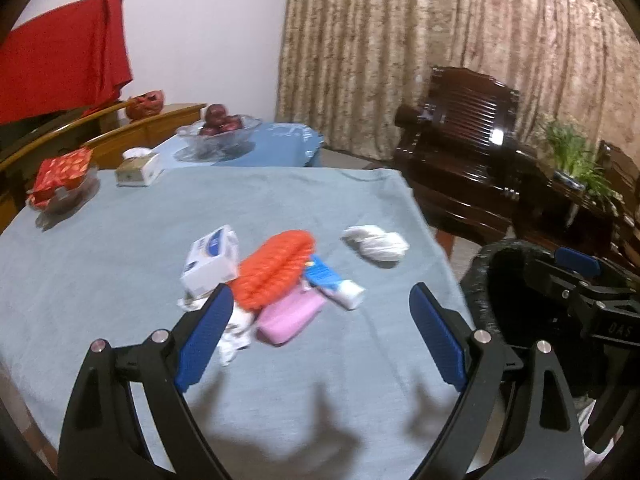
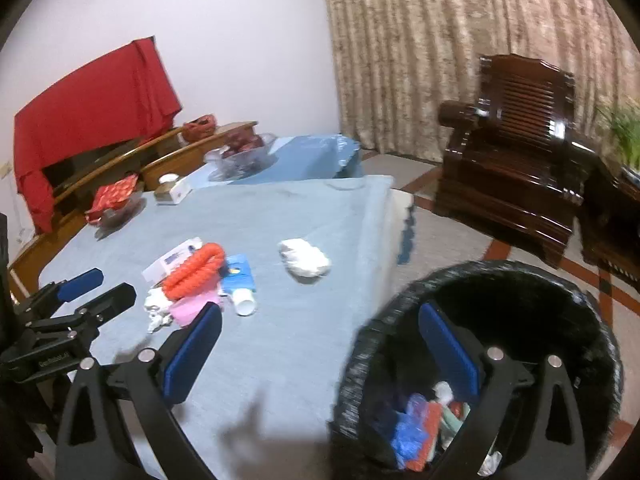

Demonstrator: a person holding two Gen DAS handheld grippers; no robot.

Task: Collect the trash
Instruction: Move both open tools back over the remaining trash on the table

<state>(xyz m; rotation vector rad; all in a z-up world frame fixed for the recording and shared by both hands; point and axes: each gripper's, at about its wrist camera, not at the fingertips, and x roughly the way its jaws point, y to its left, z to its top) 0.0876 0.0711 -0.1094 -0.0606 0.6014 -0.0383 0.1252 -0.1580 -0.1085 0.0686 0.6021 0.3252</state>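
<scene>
Left wrist view: the left gripper (image 1: 320, 320) hangs wide open and empty above a trash pile (image 1: 276, 280) on the table (image 1: 100, 280); approach low, pinch one piece. Rightward, the right gripper (image 2: 320, 344), likewise spread and empty, hovers beside the bin (image 2: 400, 304).

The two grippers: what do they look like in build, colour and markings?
Both look alike. The left gripper and right gripper have black, angular frames with triangular cut-outs and round silver pivot bolts. Each finger carries a long blue pad with a fine ribbed texture. The bodies bear small white lettering, too blurred to read. No cables or sleeves show.
</scene>
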